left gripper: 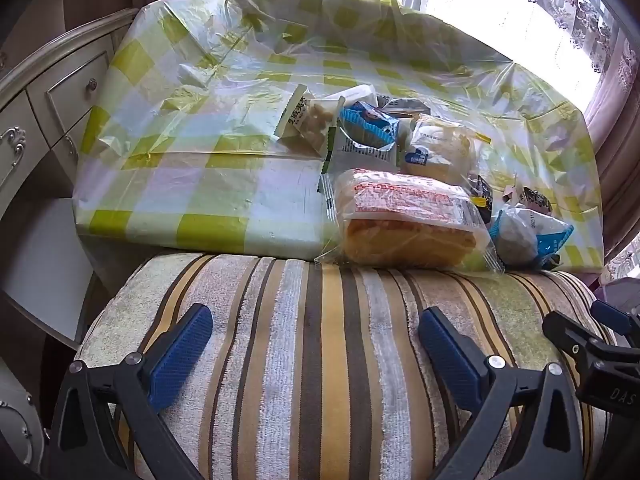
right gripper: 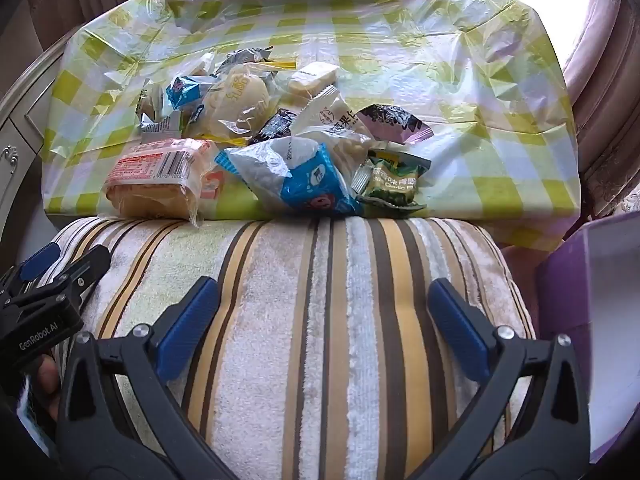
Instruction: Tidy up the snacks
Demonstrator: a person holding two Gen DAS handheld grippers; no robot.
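Checked tablecloth w/ snack pile at near edge; left gripper & right gripper both spread, empty, over striped cushion; sorting unstarted, nxt: reach fwd, pick a pack.

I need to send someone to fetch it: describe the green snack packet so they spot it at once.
Find the table with the green-checked plastic cover and its snack pile. At the pile's right end, near the table's front edge, lies the green packet; it is the only green wrapper, beside a blue-and-white one.
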